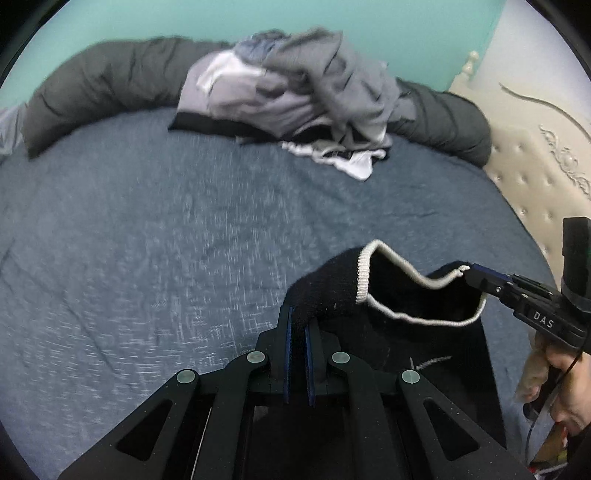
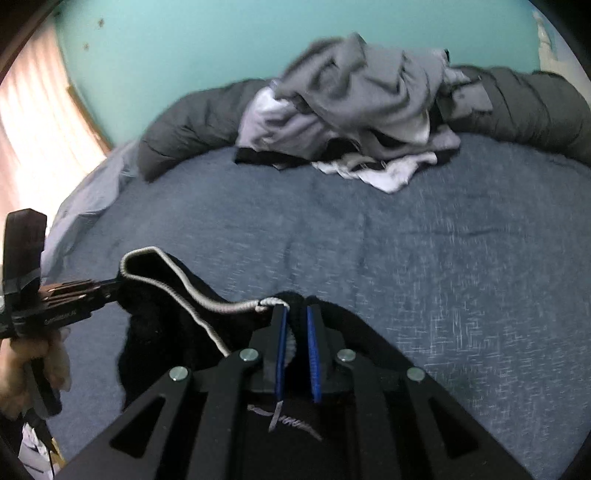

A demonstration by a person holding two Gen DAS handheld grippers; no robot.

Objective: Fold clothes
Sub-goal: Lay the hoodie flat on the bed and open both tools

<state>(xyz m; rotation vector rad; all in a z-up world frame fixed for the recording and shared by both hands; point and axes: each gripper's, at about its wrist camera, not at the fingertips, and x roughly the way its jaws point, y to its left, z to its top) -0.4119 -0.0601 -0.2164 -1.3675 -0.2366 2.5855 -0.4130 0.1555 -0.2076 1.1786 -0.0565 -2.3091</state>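
A black garment (image 1: 417,295) with a white-trimmed opening (image 1: 406,271) hangs between the two grippers, above the near part of the bed (image 1: 147,229). The trim runs in a loose loop from one gripper to the other, and the cloth below it drops out of view under the gripper frames. In the right wrist view a pale grey mark (image 2: 284,422) shows on the black cloth just under the fingers.

The left gripper (image 1: 299,321) has its blue-padded fingers pressed together on a fold of the black cloth beside the trim. The right gripper (image 2: 295,325) grips the trim's edge, the white ribbing caught between its blue pads; a narrow gap shows between the pads, filled by the cloth. Each gripper shows in the other's camera, held by a hand (image 2: 33,358) at the frame's edge.

Well beyond the garment, at the far side of the bed, lies a heap of clothes (image 1: 295,92) in grey, white and black. Behind the heap a dark duvet (image 1: 107,77) is bunched along the teal wall (image 1: 221,18). A cream tufted headboard (image 1: 535,177) stands at the right in the left wrist view. A bright curtain (image 2: 33,129) shows at the left in the right wrist view.
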